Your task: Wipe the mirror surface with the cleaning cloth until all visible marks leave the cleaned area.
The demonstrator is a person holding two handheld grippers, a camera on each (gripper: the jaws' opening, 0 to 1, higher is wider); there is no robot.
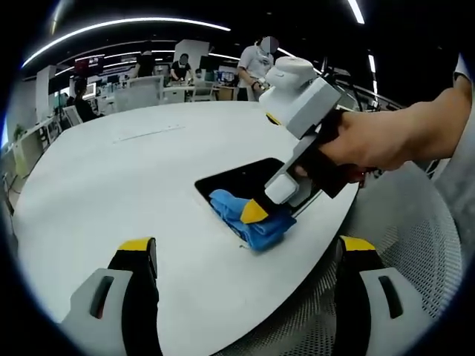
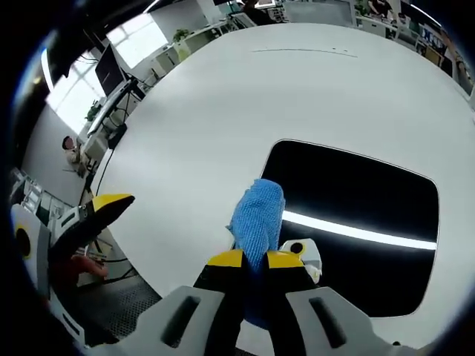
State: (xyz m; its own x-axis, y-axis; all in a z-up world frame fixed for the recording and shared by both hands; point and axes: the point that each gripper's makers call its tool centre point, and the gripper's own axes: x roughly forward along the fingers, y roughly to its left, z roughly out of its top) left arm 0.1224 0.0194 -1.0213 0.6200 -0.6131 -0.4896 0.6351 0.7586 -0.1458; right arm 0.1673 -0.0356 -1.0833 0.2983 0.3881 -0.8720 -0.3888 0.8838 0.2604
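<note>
A dark rectangular mirror [image 1: 245, 178] [image 2: 356, 200] lies flat on the white table [image 1: 133, 193] [image 2: 223, 96] and reflects a ceiling light strip. A blue cleaning cloth [image 1: 249, 219] [image 2: 257, 215] rests on the mirror's near edge. My right gripper [image 2: 254, 259] is shut on the cloth and presses it onto the mirror; in the left gripper view it [image 1: 260, 211] comes in from the right, held by a hand. My left gripper [image 1: 249, 248] hovers open above the table's near edge, short of the cloth, nothing between its jaws. It also shows at the left in the right gripper view [image 2: 96, 215].
The round table edge runs close to the mirror, with a grey mesh chair [image 1: 415, 237] beyond it. Desks, monitors and several people [image 1: 256, 63] stand at the far side of the room. Bare tabletop stretches beyond the mirror.
</note>
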